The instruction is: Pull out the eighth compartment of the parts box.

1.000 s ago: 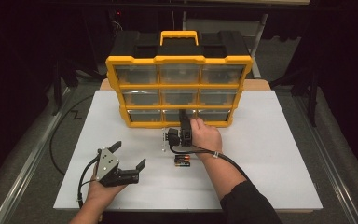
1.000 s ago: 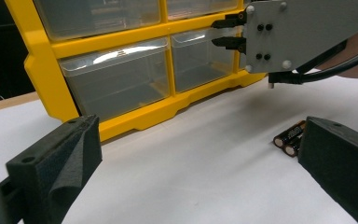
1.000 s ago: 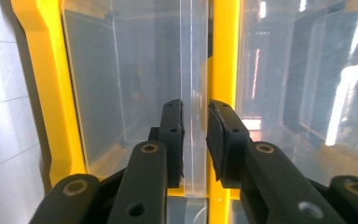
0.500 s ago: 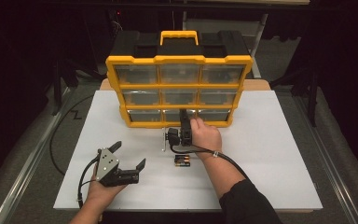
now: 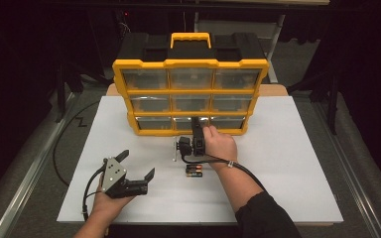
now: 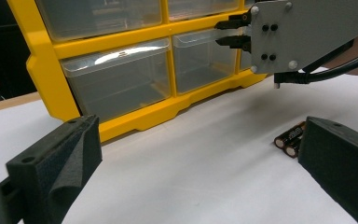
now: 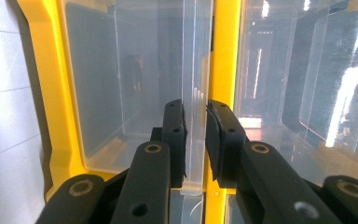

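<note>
At the bottom row of the yellow organizer (image 5: 190,91), the middle clear drawer (image 7: 135,93) has its handle lip pinched between the nearly closed right gripper (image 7: 196,135). Nearer the person, two batteries (image 5: 194,170) lie on the white table (image 5: 297,163), and the left gripper (image 5: 129,173) rests open, holding nothing.

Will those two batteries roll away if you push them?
Probably. The batteries are round and lie loose on the smooth white table, so a sideways nudge could roll them. They look touching side by side, so they may move together. They seem stiff, not squashy.
</note>
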Available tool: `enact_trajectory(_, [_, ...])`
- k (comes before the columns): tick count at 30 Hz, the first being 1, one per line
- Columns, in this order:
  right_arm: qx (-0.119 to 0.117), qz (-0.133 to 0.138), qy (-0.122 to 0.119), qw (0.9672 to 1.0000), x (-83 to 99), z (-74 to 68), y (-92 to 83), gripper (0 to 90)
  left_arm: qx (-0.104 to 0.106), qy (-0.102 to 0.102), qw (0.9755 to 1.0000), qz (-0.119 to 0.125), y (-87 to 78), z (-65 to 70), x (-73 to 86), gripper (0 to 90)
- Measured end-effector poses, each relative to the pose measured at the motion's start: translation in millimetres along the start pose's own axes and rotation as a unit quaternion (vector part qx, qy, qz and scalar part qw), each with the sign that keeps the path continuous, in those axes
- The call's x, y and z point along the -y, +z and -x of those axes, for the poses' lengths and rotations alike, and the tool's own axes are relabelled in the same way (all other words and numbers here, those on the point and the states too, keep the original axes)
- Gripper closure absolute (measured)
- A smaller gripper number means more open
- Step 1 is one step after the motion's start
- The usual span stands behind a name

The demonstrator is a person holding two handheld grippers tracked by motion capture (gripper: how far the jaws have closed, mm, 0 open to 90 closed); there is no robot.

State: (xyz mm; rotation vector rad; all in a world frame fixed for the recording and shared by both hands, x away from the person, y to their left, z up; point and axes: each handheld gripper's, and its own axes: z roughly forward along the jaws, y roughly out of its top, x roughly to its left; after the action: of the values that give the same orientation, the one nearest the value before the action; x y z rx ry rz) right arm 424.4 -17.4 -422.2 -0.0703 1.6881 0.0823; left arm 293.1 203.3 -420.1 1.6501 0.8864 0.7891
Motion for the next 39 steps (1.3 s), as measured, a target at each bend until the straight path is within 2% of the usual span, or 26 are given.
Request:
enact_trajectory(9, [-0.006,-0.004,0.008,0.9999,-4.1,2.2,1.4,79.9,0.001,0.000,1.0000,0.001,0.4,0.9,-0.2,0.4])
enact_trajectory(21, [-0.005,0.000,0.002,1.0000,-1.4,2.1,-0.2,80.2,0.000,-0.001,1.0000,0.001,-0.5,-0.3,-0.1,0.4])
enact_trajectory(24, [-0.011,-0.004,0.002,0.9999,-1.5,3.0,-1.0,80.2,0.000,-0.002,1.0000,0.002,-0.5,-0.2,-0.1,0.4])
enact_trajectory(27, [-0.004,0.002,0.001,1.0000,-0.7,2.7,-0.6,80.3,0.000,-0.003,1.0000,0.003,-0.9,-0.2,-0.3,0.4])
enact_trajectory(30, [-0.013,-0.002,0.002,0.9999,-1.0,4.0,-1.2,80.2,0.000,0.000,1.0000,0.000,-0.6,-0.3,-0.1,0.4])
enact_trajectory(39, [-0.016,-0.005,0.005,0.9999,-5.0,5.2,-2.4,80.2,0.000,-0.001,1.0000,0.001,-0.2,0.4,-0.1,0.4])
